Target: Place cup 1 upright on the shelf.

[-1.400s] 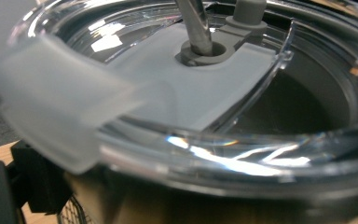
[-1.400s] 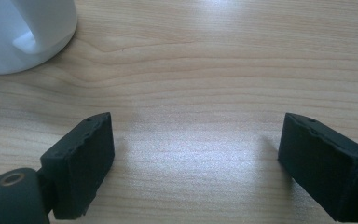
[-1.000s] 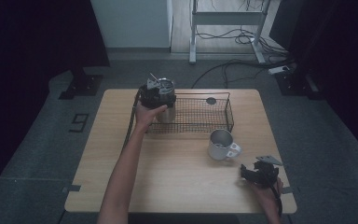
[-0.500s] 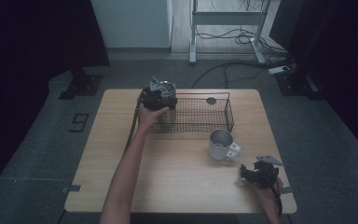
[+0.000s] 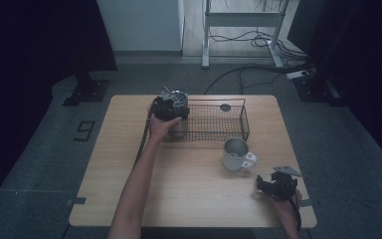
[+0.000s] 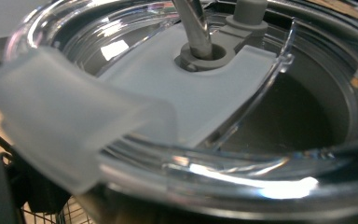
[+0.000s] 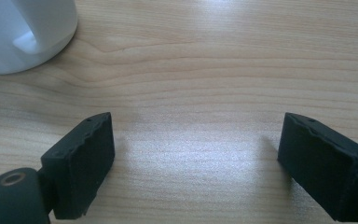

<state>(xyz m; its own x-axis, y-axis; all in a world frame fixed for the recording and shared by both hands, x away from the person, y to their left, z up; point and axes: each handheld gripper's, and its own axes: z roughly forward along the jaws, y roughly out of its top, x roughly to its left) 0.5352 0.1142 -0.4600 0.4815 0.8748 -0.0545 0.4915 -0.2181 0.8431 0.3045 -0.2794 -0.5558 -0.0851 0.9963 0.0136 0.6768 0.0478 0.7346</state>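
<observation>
I had lowered the tumbler (image 5: 178, 99), clamped in my left claw (image 5: 168, 110), into the wire basket's (image 5: 214, 122) near end, so release came next; right claw (image 5: 277, 185) rested open.

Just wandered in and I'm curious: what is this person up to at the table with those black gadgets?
A person holds a pair of tongs in each hand at a wooden table. The left tongs grip a metal tumbler with a clear lid and a straw, at the left end of a wire basket. The right tongs rest open on the table near its front right corner, holding nothing. A white mug stands on the table between them.
</observation>
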